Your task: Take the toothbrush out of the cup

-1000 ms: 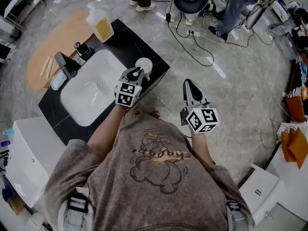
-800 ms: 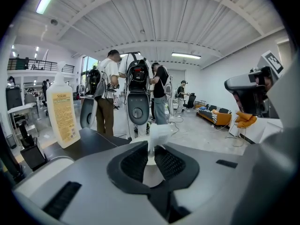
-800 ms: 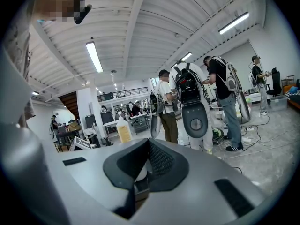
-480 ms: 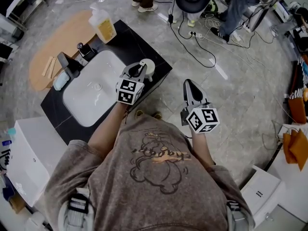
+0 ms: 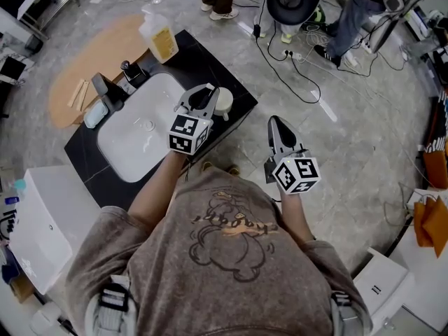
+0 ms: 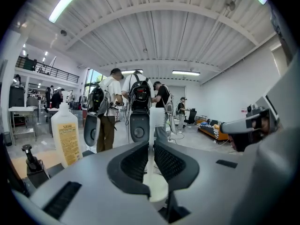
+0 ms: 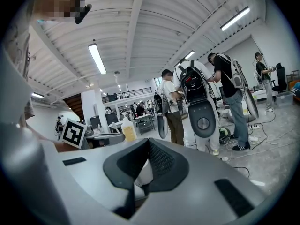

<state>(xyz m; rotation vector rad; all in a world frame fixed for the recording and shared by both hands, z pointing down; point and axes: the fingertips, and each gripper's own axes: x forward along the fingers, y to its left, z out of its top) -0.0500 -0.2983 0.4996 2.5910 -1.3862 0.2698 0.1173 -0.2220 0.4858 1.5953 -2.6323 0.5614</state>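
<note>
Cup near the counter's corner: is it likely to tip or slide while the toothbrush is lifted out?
Probably light: the cup is small and white. It stands upright close to the black counter's corner, so a dragging handle might tip it or nudge it off. The left gripper grips the thin toothbrush upright, so a straight lift should spare it.

Cup is sitting on the counter, right of the basin. Bottle is standing at the far corner, seemingly just behind the faucet.

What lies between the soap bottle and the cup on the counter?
Bare black countertop, in the head view; the left gripper hangs beside the cup.
</note>
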